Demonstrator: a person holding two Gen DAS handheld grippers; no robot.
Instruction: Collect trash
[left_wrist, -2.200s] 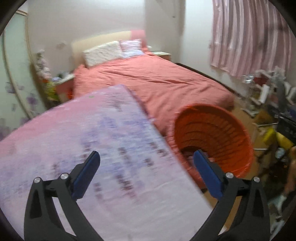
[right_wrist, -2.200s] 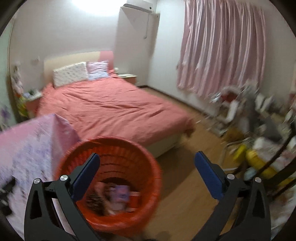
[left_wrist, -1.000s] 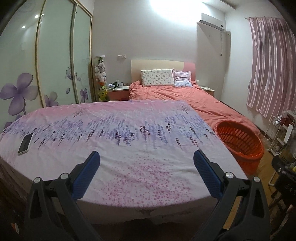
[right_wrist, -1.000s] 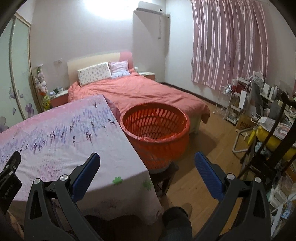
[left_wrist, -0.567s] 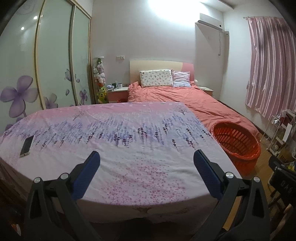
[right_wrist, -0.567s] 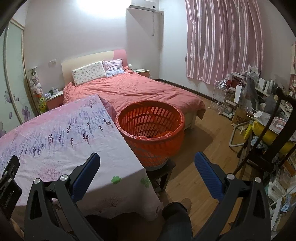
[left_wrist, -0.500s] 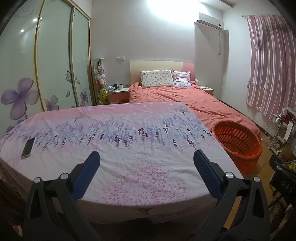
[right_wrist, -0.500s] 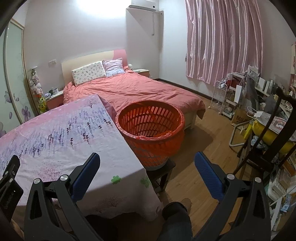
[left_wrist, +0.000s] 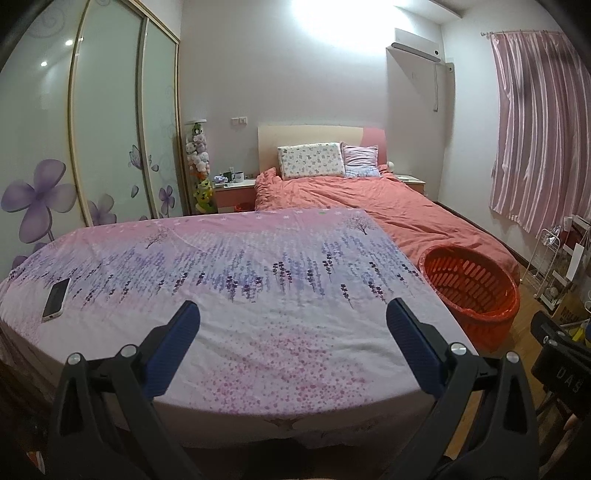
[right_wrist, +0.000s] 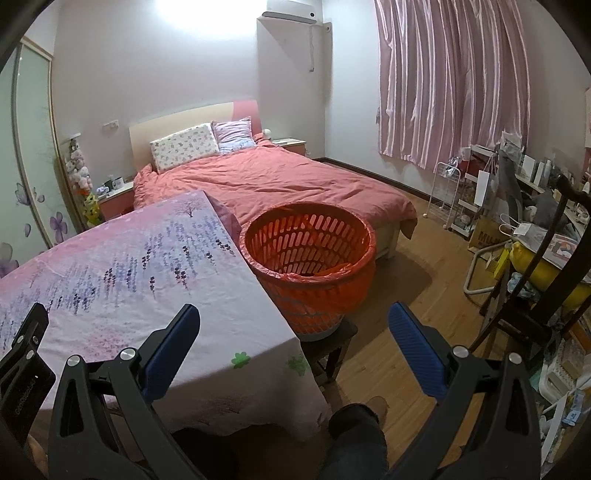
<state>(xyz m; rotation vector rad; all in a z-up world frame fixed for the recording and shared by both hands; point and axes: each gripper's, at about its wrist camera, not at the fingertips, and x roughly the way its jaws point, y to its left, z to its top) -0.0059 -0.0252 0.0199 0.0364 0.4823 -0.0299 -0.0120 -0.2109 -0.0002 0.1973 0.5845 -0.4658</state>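
Observation:
An orange slatted basket (right_wrist: 308, 254) with an orange liner stands on a dark stool at the right edge of the table; it also shows in the left wrist view (left_wrist: 471, 291). Its contents are hidden from here. The table (left_wrist: 258, 280) wears a pink and lavender flowered cloth. My left gripper (left_wrist: 291, 347) is open and empty, held back over the table's near edge. My right gripper (right_wrist: 293, 347) is open and empty, above the table's right corner, well short of the basket. No loose trash shows on the cloth.
A phone (left_wrist: 56, 299) lies on the table's left side. A bed with a red cover (right_wrist: 273, 177) stands behind. A wardrobe (left_wrist: 110, 147) lines the left wall. Cluttered shelves and a dark chair (right_wrist: 524, 258) fill the right. Wooden floor (right_wrist: 399, 332) lies right of the stool.
Both grippers have pulled back from over the basket to the table's near side, still open and empty. In the last half second the views barely shift.

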